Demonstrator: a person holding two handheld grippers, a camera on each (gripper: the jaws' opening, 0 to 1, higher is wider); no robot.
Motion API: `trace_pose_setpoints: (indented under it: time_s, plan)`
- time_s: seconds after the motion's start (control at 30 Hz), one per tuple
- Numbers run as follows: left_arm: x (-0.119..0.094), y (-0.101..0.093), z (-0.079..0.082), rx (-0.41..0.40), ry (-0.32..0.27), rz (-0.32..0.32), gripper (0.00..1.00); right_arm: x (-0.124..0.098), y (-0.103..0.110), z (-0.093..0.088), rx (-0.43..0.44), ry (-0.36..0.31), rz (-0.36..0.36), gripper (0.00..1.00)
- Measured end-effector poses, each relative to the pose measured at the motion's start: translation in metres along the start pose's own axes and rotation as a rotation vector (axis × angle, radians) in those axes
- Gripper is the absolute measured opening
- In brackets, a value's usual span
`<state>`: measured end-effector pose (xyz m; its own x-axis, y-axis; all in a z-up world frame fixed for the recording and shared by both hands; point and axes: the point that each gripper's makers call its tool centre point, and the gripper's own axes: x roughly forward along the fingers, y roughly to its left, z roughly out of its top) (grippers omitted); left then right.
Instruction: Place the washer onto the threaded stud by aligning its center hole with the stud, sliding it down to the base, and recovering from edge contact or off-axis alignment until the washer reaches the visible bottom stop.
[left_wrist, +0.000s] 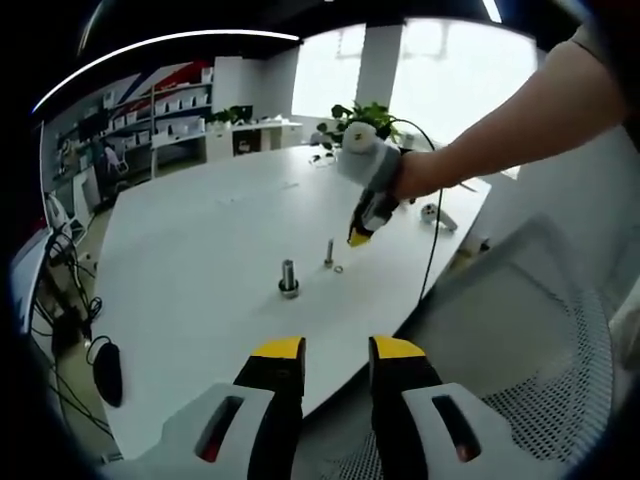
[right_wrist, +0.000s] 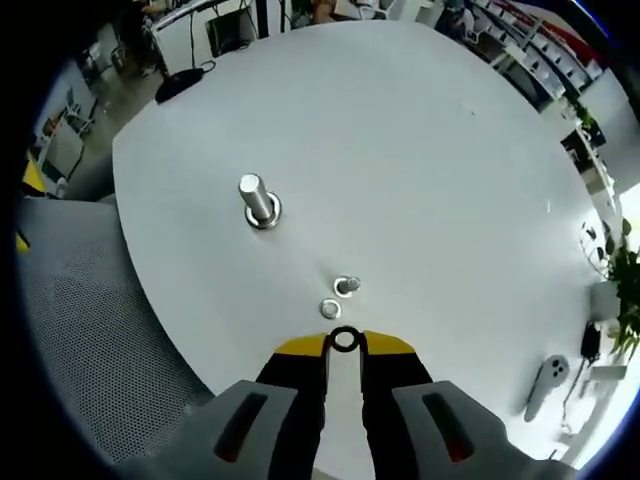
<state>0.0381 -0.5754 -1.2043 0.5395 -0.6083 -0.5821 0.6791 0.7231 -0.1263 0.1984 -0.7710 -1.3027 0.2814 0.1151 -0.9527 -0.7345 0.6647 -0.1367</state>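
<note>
A dark washer (right_wrist: 344, 329) is pinched flat at the tips of my right gripper (right_wrist: 344, 346), which is shut on it. Just beyond the tips a thin threaded stud (right_wrist: 347, 287) stands upright on the white table (right_wrist: 430, 150), with a loose silver washer (right_wrist: 330, 309) lying beside it. In the left gripper view, a hand holds the right gripper (left_wrist: 358, 238) just right of and above the thin stud (left_wrist: 329, 252). My left gripper (left_wrist: 335, 352) is open with nothing in it, at the near table edge.
A thicker stud on a round base (right_wrist: 258, 200) (left_wrist: 289, 278) stands left of the thin one. A white controller (right_wrist: 545, 385) with a cable lies near the table edge. A grey mesh chair (left_wrist: 540, 340) sits against the near edge.
</note>
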Motion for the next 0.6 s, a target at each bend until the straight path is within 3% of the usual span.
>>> trace_pose_setpoints:
  time_s: [0.43, 0.6]
  plan:
    - [0.001, 0.004, -0.003, -0.016, 0.014, 0.017, 0.24, -0.01, -0.014, 0.018, 0.001, -0.064, -0.024, 0.14]
    - [0.004, 0.007, -0.01, -0.031, 0.055, 0.029, 0.24, -0.01, -0.014, 0.027, -0.03, -0.087, -0.005, 0.14]
